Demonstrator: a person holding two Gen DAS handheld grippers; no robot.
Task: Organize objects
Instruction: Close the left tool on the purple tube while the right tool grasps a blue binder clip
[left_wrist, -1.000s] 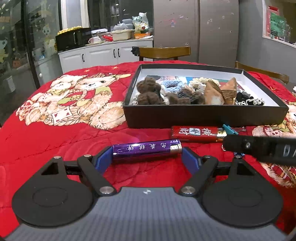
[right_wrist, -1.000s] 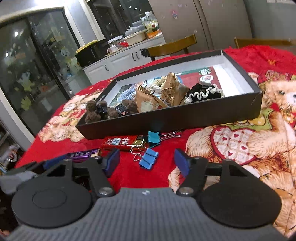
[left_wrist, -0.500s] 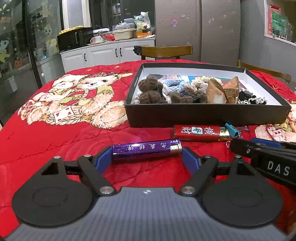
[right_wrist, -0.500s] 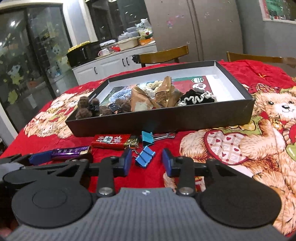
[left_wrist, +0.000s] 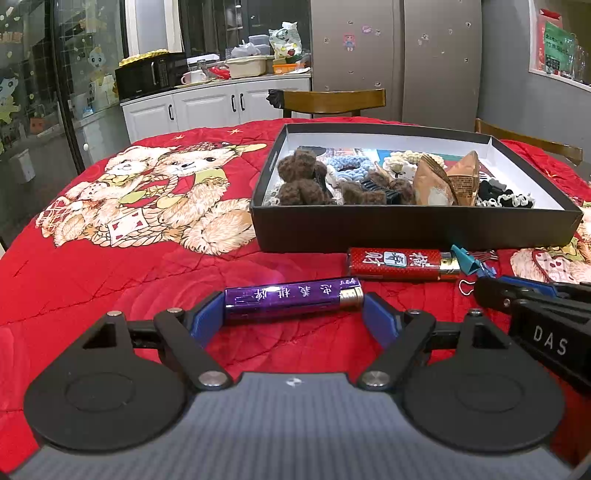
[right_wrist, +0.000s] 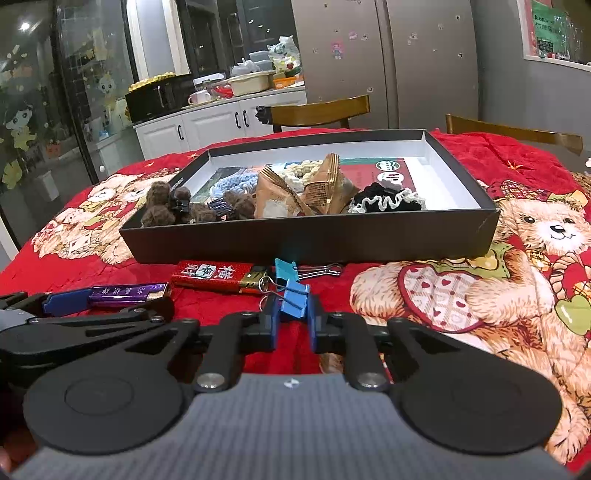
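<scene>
I am holding my left gripper (left_wrist: 293, 312) wide, its blue pads set against the two ends of the purple lighter (left_wrist: 293, 297), which is lying lengthwise between them on the red bear-print tablecloth (left_wrist: 129, 266) near the table's front edge. The pads are touching both ends of it, so I am gripping it along its length.

My right gripper (right_wrist: 293, 325) is closing; the darker blue binder clip (right_wrist: 293, 297) is sitting between its fingers, and the pads are pressing on the clip's sides. The clip's wire handles are pointing away from me, toward the box. In the left wrist view this gripper is showing as a black body coming in from the right edge, just beside my left one.

Just behind the darker clip, a lighter blue binder clip (right_wrist: 286, 266) is lying on the cloth with its wire handles stretched out to the right. Touching it on its left side is the red lighter (right_wrist: 218, 275), lying lengthwise along the front wall of the black box (right_wrist: 314, 236), close to that wall but apart from it.

The box is standing open toward the middle of the table. Inside, along its front wall, brown fuzzy hair clips (right_wrist: 159, 208) are filling the left end, two tan paper packets (right_wrist: 306, 194) are leaning together in the middle, and a black scrunchie with white trim (right_wrist: 388, 201) is lying toward the right. Blue and cream knitted pieces are sitting behind them; the back right corner is showing bare white floor.
</scene>
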